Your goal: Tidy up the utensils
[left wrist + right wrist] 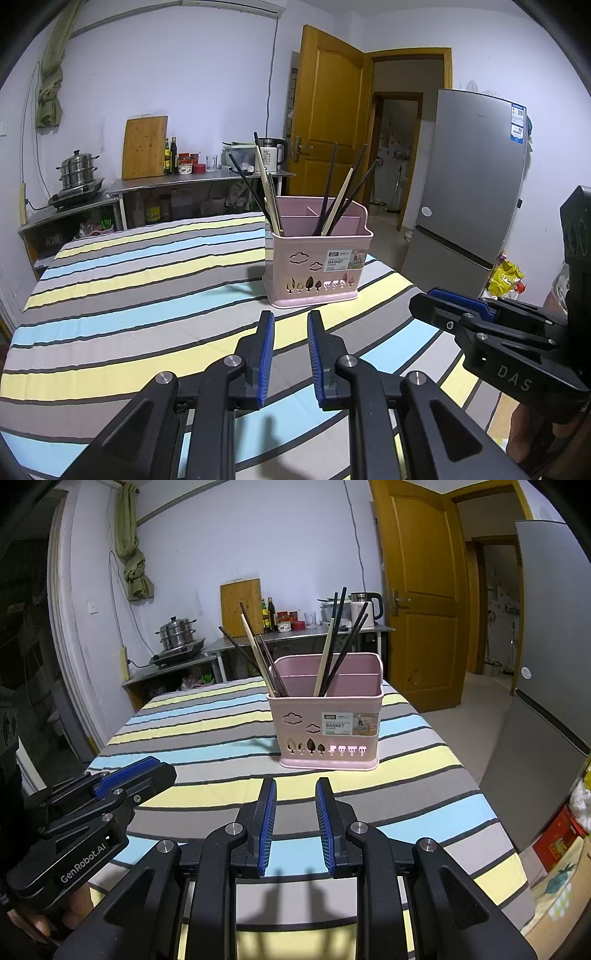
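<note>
Straight ahead of the empty, slightly parted left gripper (290, 328) stands the pink basket (317, 273) on the striped table (129, 295), chopsticks (334, 199) leaning upright inside, while from the right wrist the right gripper (295, 797), also parted and empty, faces the same basket (328, 731) about equally near.

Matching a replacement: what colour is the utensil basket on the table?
Pale pink basket, with cloud and tree cut-outs; clearest in the right wrist view.

Two low wrist views side by side, facing across the striped table (129, 295), sharing the pink basket (328, 723)
</note>
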Available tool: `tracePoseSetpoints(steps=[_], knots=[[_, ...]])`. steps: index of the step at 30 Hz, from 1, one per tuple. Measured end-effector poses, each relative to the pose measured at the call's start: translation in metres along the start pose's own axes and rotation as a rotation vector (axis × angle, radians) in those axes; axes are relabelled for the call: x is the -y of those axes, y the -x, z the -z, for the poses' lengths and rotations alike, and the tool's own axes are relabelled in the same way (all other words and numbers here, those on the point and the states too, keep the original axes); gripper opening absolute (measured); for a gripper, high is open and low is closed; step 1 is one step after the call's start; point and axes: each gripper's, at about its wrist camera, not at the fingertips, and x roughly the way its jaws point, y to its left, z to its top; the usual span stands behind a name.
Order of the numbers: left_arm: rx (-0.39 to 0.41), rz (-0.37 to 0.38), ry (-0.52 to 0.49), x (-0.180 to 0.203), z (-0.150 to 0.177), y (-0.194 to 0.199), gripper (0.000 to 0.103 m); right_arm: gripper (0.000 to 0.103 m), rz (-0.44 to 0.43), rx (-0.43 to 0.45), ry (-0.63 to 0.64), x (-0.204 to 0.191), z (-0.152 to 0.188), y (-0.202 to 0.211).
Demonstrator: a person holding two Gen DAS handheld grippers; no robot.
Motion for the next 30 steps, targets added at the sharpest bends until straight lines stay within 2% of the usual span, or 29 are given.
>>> tracePoseSetpoints(steps=[30], knots=[[-0.001,-0.005,0.001,0.0001,0.0011,0.0021,0.018,0.022,-0.005,-0.016,-0.001,-0.002,0.0037,-0.0018]])
